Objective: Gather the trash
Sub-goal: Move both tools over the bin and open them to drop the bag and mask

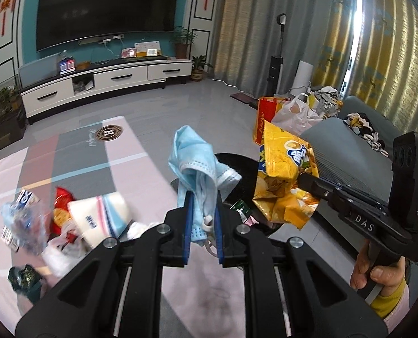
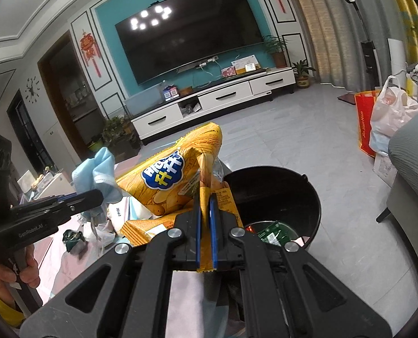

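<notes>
The black bin stood on the floor just ahead of and below the right hand-held gripper, its mouth open and a few wrappers already lying in its bottom. Left of the left hand-held gripper, a heap of remaining litter sat on the pink mat: a tissue pack, a red packet and crumpled plastic.

The step in hand looked like carrying two pieces to the bin together. The right hand-held gripper was clenched on the lower edge of the yellow chip bag, which stood up ahead of its fingers and leaned left of the bin's rim. The left hand-held gripper was grasping the blue face mask, bunched between its pads and rising above them, with the bin just beyond it.

Next, each piece probably needed to be brought over the bin's mouth before the jaws let go; the light, wide bag could catch on the rim.
</notes>
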`<state>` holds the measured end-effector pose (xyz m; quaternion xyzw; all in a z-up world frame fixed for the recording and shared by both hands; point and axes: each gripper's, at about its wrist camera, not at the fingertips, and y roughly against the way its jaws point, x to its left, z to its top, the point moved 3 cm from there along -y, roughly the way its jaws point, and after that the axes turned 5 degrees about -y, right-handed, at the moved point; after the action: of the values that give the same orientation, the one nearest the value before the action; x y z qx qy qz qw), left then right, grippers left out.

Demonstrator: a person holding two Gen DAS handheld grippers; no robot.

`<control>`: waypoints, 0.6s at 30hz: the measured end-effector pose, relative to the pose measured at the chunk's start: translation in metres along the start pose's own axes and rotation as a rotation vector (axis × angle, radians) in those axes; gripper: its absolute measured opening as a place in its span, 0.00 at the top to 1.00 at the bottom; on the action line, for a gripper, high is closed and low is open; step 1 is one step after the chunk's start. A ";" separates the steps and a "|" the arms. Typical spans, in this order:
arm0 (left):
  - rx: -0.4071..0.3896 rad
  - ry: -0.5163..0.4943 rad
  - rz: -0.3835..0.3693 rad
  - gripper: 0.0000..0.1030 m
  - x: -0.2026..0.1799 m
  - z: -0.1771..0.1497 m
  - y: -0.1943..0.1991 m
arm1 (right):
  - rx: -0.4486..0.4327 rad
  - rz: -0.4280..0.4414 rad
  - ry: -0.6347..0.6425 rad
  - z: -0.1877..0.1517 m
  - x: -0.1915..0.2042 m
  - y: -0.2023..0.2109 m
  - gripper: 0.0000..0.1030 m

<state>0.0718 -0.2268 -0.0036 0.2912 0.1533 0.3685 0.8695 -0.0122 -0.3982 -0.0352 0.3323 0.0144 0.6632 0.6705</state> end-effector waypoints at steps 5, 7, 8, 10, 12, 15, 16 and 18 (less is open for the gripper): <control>0.012 -0.034 -0.013 0.86 -0.017 0.009 -0.024 | -0.002 -0.017 -0.023 0.005 -0.017 -0.008 0.94; 0.018 -0.054 -0.021 0.86 -0.024 0.012 -0.034 | 0.002 -0.020 -0.033 0.005 -0.022 -0.012 0.94; 0.020 -0.061 -0.024 0.86 -0.027 0.012 -0.038 | 0.004 -0.023 -0.038 0.005 -0.025 -0.015 0.94; 0.027 -0.079 -0.026 0.86 -0.031 0.013 -0.046 | 0.011 -0.026 -0.048 0.005 -0.030 -0.019 0.94; 0.037 -0.091 -0.027 0.86 -0.035 0.015 -0.055 | 0.014 -0.032 -0.057 0.004 -0.035 -0.023 0.94; 0.057 -0.101 -0.032 0.86 -0.040 0.015 -0.068 | 0.019 -0.038 -0.066 0.006 -0.041 -0.028 0.94; 0.062 -0.104 -0.032 0.86 -0.041 0.015 -0.073 | 0.022 -0.042 -0.067 0.006 -0.043 -0.030 0.94; 0.074 -0.108 -0.035 0.86 -0.042 0.015 -0.081 | 0.028 -0.047 -0.071 0.006 -0.046 -0.034 0.94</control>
<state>0.0952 -0.3086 -0.0404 0.3402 0.1246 0.3311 0.8713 0.0153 -0.4389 -0.0661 0.3644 0.0078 0.6346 0.6815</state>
